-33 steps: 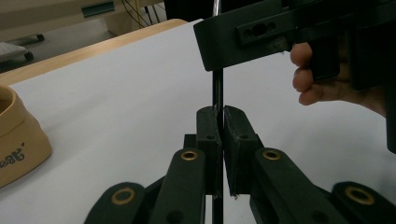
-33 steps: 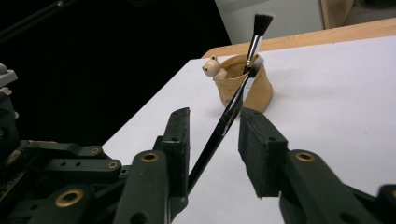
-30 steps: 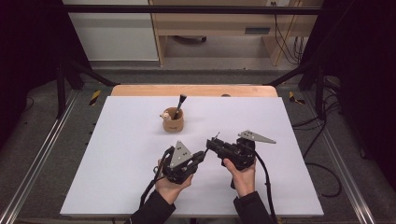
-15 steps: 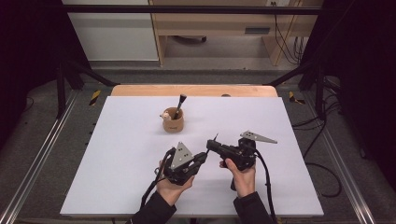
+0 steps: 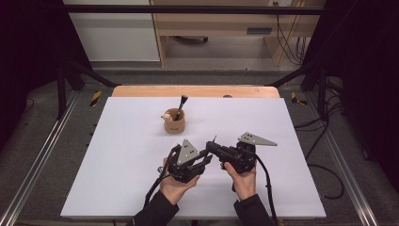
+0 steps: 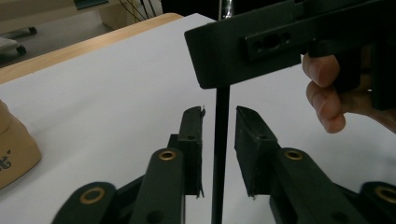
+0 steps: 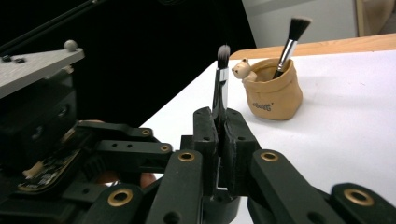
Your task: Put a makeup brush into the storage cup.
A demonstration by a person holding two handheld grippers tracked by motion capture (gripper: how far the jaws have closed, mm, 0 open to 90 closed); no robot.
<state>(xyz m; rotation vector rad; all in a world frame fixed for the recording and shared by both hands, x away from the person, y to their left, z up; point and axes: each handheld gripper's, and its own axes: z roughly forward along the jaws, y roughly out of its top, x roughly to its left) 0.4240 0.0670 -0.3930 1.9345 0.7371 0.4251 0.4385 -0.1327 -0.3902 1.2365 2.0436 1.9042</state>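
Brush handover between two grippers at the near middle of the table.

The right gripper (image 7: 222,128) is clamped on a brush (image 7: 220,88); its bristles point up, and its lower handle is hidden by the jaws. The left gripper (image 6: 219,135) has just been opening, with the thin black handle (image 6: 219,154) between its jaws, apparently clear of both pads. In the high view the brush is too small to make out. Farther off stands a tan pot (image 5: 174,123) holding a second brush (image 5: 180,106). The white table (image 5: 117,188) has a wooden far edge; beyond is grey floor and dark surroundings.
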